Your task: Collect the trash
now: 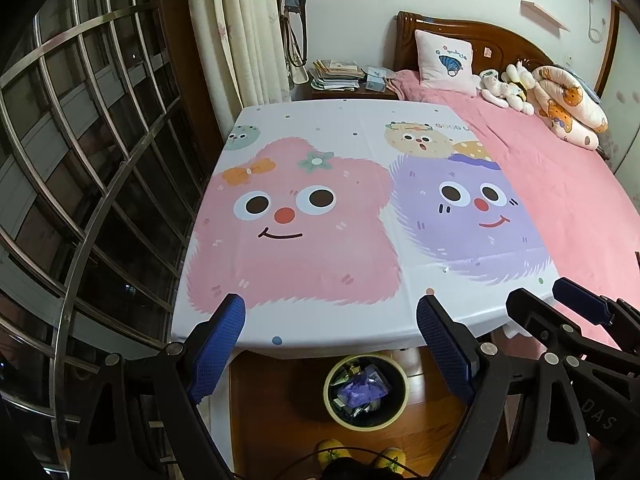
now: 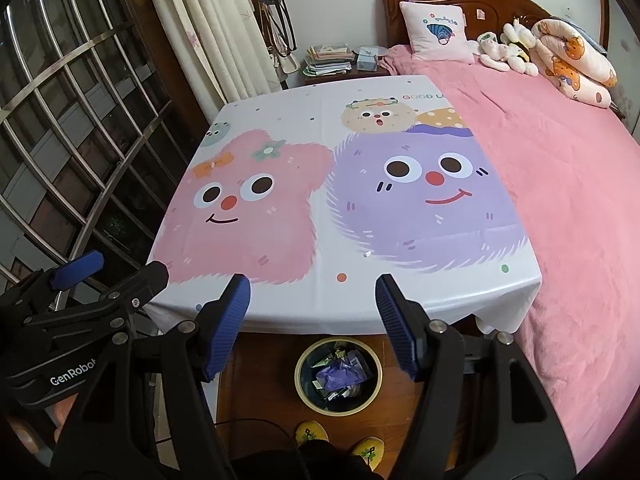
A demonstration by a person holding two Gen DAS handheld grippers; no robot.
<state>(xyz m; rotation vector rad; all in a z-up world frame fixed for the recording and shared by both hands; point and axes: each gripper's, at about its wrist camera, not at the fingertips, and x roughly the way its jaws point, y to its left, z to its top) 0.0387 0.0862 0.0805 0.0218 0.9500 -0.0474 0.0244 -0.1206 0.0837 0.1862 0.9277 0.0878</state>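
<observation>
Scene: bedroom, table [image 1: 320,320] draped in a cartoon-print cloth, pushed against a pink bed [image 1: 560,184]; two hand-held grippers poised at its near edge.
Left gripper [image 1: 330,344]: jaws well apart, nothing between them, aimed down over the table edge.
Right gripper [image 2: 314,322]: jaws apart as well, empty, just beside the left one.
Bin [image 1: 332,376]: on the wood floor below the near table edge, between the grippers and the person's yellow slippers [image 1: 332,450]; already loaded with crumpled purple wrap and foil-like bits.
Scrap [image 2: 365,254]: one tiny pale fleck on the cloth, at the lower fringe of the purple monster print; too small to identify, likely a shred of foil or paper. No other litter shows on the table.
Position: scrap lies ahead of the right gripper and slightly to its right side, well apart from the fingertips; from the left gripper it sits farther off to the right.
Handling, as judged: scrap looks nearly weightless, thin, easily crushed and easily blown or flicked away; smooth cloth may bunch under the pads.
Where to grip: straight down over the fleck, pads pinching its raised edges, light pressure on the cloth.
Progress, as judged: nearly done.
</observation>
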